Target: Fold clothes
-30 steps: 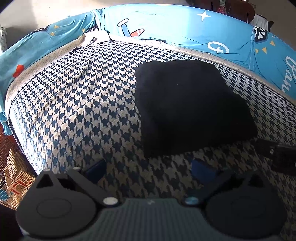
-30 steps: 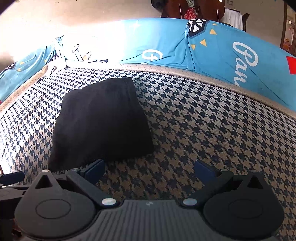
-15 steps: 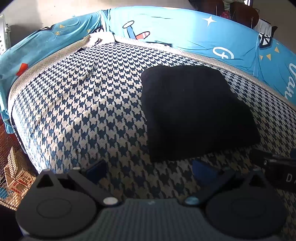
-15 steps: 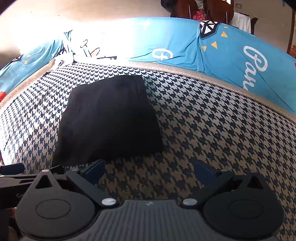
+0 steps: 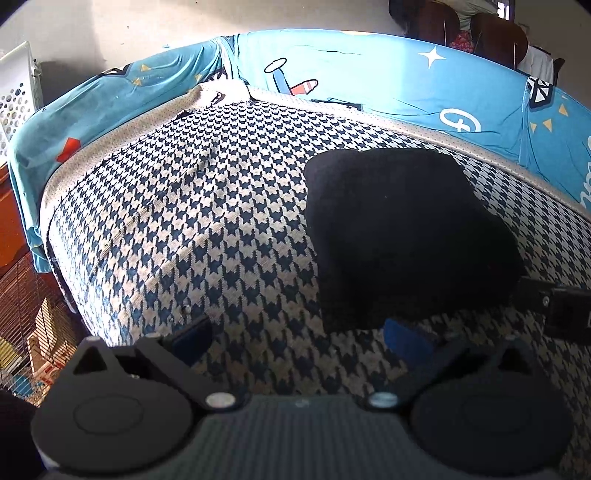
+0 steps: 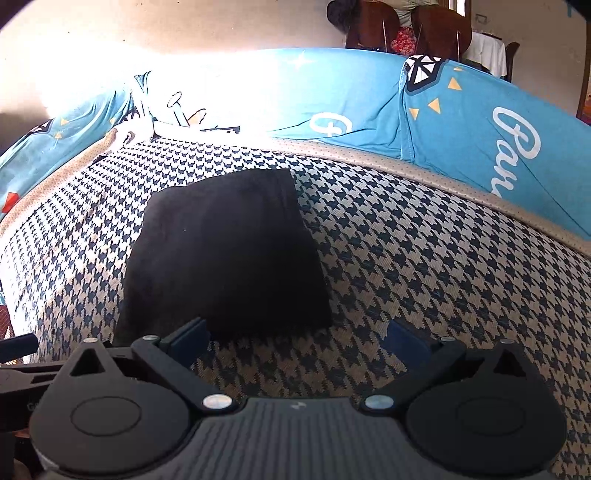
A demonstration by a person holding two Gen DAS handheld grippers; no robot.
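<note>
A black garment (image 5: pixel 402 232), folded into a compact rectangle, lies flat on the houndstooth seat cushion (image 5: pixel 207 236). It shows again in the right wrist view as the black garment (image 6: pixel 225 254), left of centre. My left gripper (image 5: pixel 299 338) is open just short of the garment's near left corner, its right fingertip close to the near edge. My right gripper (image 6: pixel 297 336) is open at the garment's near right corner, its left fingertip at the near edge. Neither holds anything. The right gripper's body (image 5: pixel 561 306) pokes in at the left view's right edge.
The cushion (image 6: pixel 443 266) belongs to a sofa whose back and arm wear a blue printed cover (image 5: pixel 369 81). A white perforated basket (image 5: pixel 16 96) stands at far left. Wooden chairs (image 6: pixel 406 29) are behind the sofa. The cushion drops off at its left edge (image 5: pixel 62 273).
Both grippers have drawn back and risen a little; the garment sits slightly farther and more to the right in the left view. The garment itself has not moved.
</note>
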